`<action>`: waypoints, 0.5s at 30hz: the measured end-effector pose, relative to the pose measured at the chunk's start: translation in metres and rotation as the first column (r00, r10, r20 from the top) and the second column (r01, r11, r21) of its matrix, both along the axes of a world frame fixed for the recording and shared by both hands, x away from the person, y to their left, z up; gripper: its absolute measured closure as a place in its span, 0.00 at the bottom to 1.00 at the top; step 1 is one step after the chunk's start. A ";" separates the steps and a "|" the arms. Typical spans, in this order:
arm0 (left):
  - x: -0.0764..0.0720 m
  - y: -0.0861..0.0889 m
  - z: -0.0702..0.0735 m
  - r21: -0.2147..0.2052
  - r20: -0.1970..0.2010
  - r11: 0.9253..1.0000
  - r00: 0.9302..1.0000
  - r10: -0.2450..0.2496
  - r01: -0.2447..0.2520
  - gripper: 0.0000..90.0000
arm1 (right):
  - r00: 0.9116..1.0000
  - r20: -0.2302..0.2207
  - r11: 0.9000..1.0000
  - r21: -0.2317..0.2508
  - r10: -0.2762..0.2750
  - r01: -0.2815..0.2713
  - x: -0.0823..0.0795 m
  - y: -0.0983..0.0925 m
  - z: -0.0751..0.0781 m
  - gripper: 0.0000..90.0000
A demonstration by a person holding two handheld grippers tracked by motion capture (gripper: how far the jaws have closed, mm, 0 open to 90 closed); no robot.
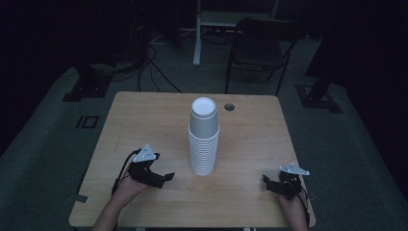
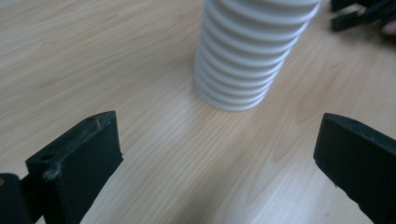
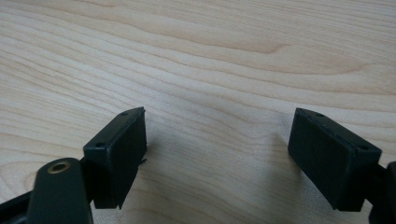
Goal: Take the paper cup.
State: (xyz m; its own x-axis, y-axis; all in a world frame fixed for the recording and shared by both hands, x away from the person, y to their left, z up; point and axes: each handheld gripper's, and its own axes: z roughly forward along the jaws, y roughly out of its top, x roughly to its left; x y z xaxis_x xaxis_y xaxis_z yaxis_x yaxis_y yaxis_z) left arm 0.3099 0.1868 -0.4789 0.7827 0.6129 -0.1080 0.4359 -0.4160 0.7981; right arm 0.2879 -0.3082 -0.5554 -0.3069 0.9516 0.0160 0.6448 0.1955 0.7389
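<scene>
Nothing begun: my left claw and right claw sit released by the table's near edge, cup stack untouched.

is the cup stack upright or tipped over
Upright. The cup stack stands on the table, cups mouth-down, flat base on top, both claws apart from it.

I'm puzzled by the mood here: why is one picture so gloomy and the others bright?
High view: dim, room nearly black, the stack of cups palest. Left gripper view: bright, cups soft, left tool jaws sharp. Right gripper view: evenly lit, faint shadows under right tool.
</scene>
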 end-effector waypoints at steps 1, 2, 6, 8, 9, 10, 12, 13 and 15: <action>0.001 -0.001 0.001 0.000 0.001 1.000 1.000 -0.005 0.005 0.01 | 1.000 0.000 1.000 0.000 0.000 0.000 0.000 0.000 0.000 0.21; 0.001 -0.003 0.003 -0.004 0.003 1.000 1.000 -0.011 0.011 0.01 | 1.000 0.000 1.000 -0.001 0.000 0.000 0.000 0.000 0.000 0.21; 0.003 -0.010 0.010 -0.016 0.019 0.999 0.999 -0.030 0.030 0.01 | 1.000 0.000 1.000 0.000 0.000 0.000 0.000 0.000 0.000 0.21; 0.003 -0.012 0.015 -0.022 0.033 0.999 0.999 -0.041 0.042 0.01 | 1.000 0.000 1.000 0.000 0.000 0.000 0.000 0.000 0.000 0.21; 0.003 -0.015 0.019 -0.032 0.042 0.999 0.998 -0.043 0.044 0.01 | 1.000 0.000 1.000 -0.001 0.000 0.000 0.000 0.000 0.000 0.21; 0.004 -0.016 0.022 -0.036 0.047 0.998 0.997 -0.054 0.056 0.01 | 1.000 0.000 1.000 -0.001 0.000 0.000 0.000 0.000 0.000 0.21; 0.004 -0.021 0.028 -0.037 0.066 0.998 0.996 -0.057 0.060 0.01 | 1.000 0.000 1.000 0.000 0.000 0.000 0.000 0.000 0.000 0.21; 0.005 -0.022 0.031 -0.052 0.065 0.996 0.996 -0.067 0.071 0.01 | 1.000 0.000 1.000 -0.001 0.000 0.000 0.000 0.000 0.000 0.21; 0.006 -0.026 0.036 -0.064 0.081 0.995 0.994 -0.070 0.075 0.01 | 1.000 0.000 1.000 0.000 0.000 0.000 0.000 0.000 0.000 0.21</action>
State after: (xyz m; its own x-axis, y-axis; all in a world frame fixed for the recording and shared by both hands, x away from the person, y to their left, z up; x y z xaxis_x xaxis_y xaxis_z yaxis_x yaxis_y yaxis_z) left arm 0.3159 0.1611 -0.4424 0.8323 0.5480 -0.0828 0.3412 -0.3889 0.8558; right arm 0.2879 -0.3083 -0.5555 -0.3072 0.9515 0.0155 0.6447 0.1961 0.7389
